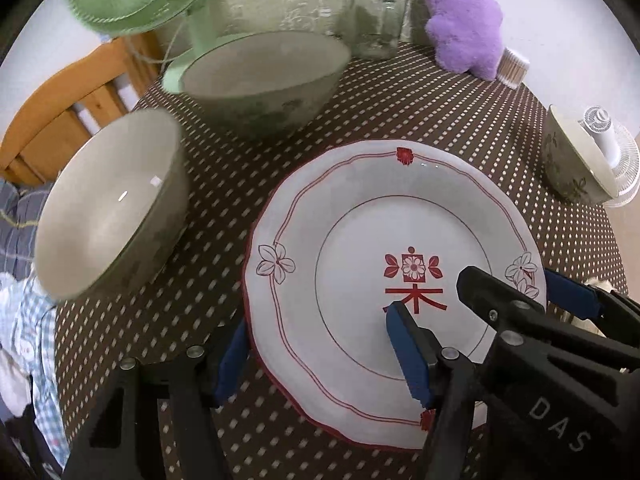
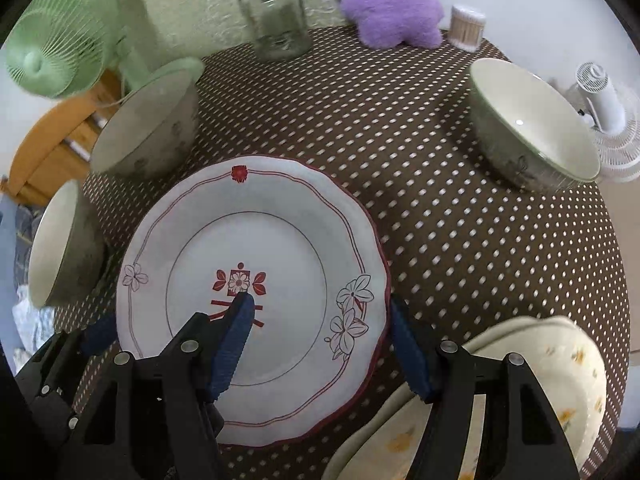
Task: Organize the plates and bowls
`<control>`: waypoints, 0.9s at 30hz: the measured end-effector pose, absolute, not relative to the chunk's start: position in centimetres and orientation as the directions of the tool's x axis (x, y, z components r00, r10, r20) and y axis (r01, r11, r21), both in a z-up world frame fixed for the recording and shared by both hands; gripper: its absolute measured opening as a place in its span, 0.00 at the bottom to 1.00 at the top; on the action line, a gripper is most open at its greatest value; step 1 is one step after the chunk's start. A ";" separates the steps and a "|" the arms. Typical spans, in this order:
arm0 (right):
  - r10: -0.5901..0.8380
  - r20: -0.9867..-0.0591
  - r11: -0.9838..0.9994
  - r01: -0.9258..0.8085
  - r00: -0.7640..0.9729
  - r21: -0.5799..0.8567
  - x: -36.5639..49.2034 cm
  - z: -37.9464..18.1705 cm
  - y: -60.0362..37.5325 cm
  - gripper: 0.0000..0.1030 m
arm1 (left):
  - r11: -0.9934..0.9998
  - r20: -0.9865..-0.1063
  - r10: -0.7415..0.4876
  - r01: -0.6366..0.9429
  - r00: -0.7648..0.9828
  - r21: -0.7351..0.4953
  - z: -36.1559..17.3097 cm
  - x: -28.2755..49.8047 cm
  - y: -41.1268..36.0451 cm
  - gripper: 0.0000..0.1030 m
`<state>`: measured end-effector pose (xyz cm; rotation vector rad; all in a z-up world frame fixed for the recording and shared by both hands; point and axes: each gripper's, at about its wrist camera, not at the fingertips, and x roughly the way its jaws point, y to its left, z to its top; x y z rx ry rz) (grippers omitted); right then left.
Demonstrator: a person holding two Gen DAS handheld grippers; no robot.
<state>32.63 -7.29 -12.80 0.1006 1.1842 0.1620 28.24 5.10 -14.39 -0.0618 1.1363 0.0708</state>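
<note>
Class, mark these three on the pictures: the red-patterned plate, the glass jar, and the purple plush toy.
red-patterned plate (image 2: 280, 248): right wrist view, on its bare white centre.
glass jar (image 2: 276, 20): right wrist view, on the clear body below the black lid.
purple plush toy (image 1: 464, 20): left wrist view, on the middle of its fluffy body.

White plate (image 2: 280, 240) with red flowers; brown, white-dotted desk (image 2: 460, 240); green fan (image 2: 52, 60); purple plush (image 2: 392, 4).
</note>
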 end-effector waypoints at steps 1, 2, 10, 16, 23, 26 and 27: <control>0.180 -0.914 0.984 -0.081 0.363 0.161 32.2 -12.8 -6.9 0.68 | 0.996 -0.908 0.029 -0.093 0.417 -0.011 -14.4 27.8 5.3 0.65; 0.180 -0.916 0.983 -0.089 0.359 0.159 31.9 -12.8 -6.6 0.68 | 0.995 -0.910 0.031 -0.099 0.413 -0.012 -14.4 27.3 5.5 0.65; 0.167 -0.919 0.984 -0.118 0.357 0.133 30.4 -13.1 -5.4 0.68 | 0.994 -0.903 0.055 -0.106 0.427 0.010 -14.3 26.8 6.3 0.64; 0.167 -0.916 0.984 -0.117 0.366 0.132 31.3 -13.5 -5.2 0.68 | 0.995 -0.901 0.055 -0.095 0.430 0.015 -14.8 27.6 6.9 0.65; 0.153 -0.920 0.987 -0.097 0.361 0.126 33.2 -13.9 -5.2 0.68 | 0.996 -0.899 0.049 -0.091 0.435 0.010 -14.9 29.0 6.9 0.66; 0.146 -0.924 0.987 -0.109 0.354 0.114 33.6 -14.0 -4.9 0.63 | 0.996 -0.898 0.049 -0.082 0.437 0.014 -15.0 29.2 6.8 0.67; 0.140 -0.925 0.988 -0.107 0.354 0.109 33.6 -14.1 -4.8 0.63 | 0.996 -0.899 0.049 -0.082 0.435 0.015 -15.0 29.2 6.8 0.67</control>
